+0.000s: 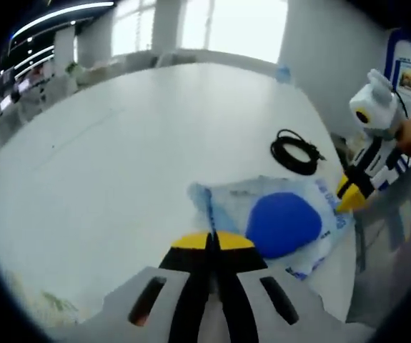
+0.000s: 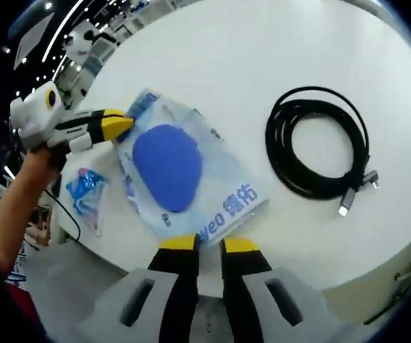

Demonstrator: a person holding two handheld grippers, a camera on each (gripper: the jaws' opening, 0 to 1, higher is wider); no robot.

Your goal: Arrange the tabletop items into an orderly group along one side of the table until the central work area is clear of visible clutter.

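Note:
A clear plastic bag with blue print [image 1: 312, 239] [image 2: 226, 193], holding a round blue pad [image 1: 284, 223] [image 2: 168, 166], lies near the white table's edge. In the left gripper view, my left gripper [image 1: 212, 239] is shut, and the bag's near edge runs into its yellow tips. The right gripper view shows it [image 2: 123, 125] from the left, pinching the bag's corner. My right gripper [image 2: 209, 244] stands slightly open, the bag's printed edge just at its tips. It also shows at the bag's far side [image 1: 349, 194]. A coiled black cable [image 1: 296, 153] [image 2: 318, 143] lies beside the bag.
A small blue and white packet [image 2: 87, 191] lies near the table's rim, below a person's arm [image 2: 16, 214]. A pale packet [image 1: 44, 306] sits at the lower left. The round white table [image 1: 141, 143] stretches wide toward the windows.

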